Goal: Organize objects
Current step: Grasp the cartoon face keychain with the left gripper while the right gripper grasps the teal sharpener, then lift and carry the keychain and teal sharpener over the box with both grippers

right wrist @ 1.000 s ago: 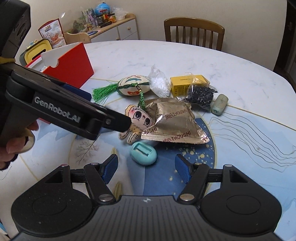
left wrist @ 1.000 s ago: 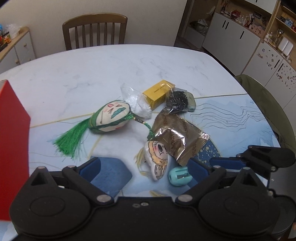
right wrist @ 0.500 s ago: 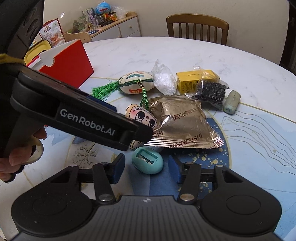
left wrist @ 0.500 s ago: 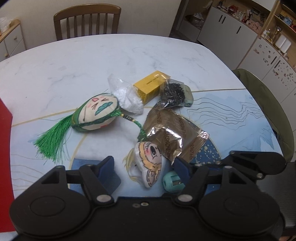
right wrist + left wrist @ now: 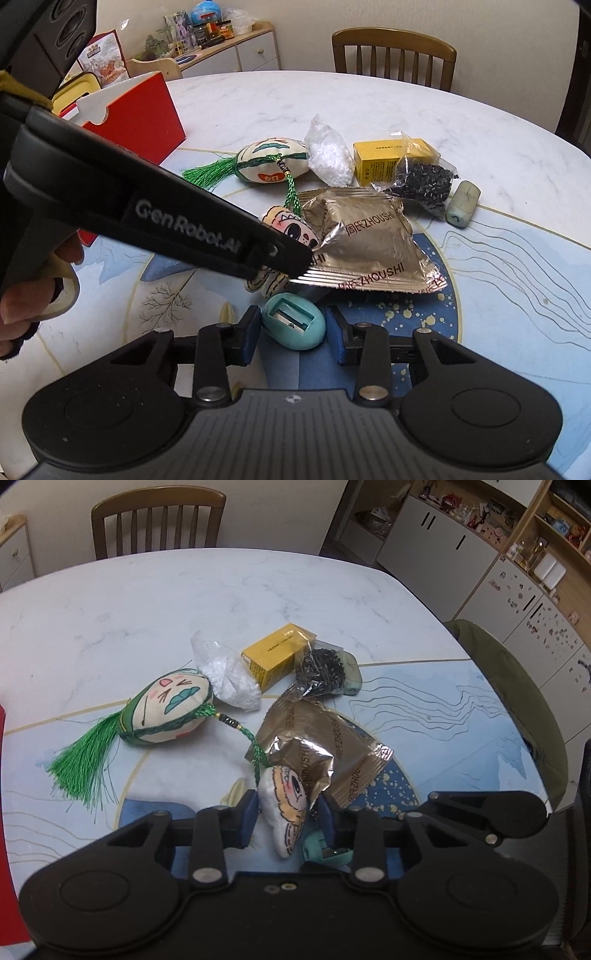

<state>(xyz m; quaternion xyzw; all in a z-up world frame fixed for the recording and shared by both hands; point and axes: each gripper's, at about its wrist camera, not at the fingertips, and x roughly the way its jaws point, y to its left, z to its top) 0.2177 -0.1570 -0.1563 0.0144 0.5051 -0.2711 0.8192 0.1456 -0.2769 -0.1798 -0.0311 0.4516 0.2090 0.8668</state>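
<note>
The doll (image 5: pixel 286 814), a small stuffed face charm, is pinched between the pads of the left gripper (image 5: pixel 286 818) near the table's (image 5: pixel 147 602) front edge, its upper part tucked under the gold packet (image 5: pixel 325 753). A teal sharpener (image 5: pixel 293 321) is bracketed by the right gripper (image 5: pixel 293 326), whose pads sit just at its sides; whether they press it cannot be told. Behind the packet lie a green tasselled pouch (image 5: pixel 166 709), a bag of white beads (image 5: pixel 227 675), a yellow box (image 5: pixel 275 655), a bag of black beads (image 5: pixel 321 670) and a pale eraser (image 5: pixel 461 206), all close together. A red box (image 5: pixel 136 118) stands to the left on the table. A hand (image 5: pixel 22 302) is seen on the left gripper's handle.
</note>
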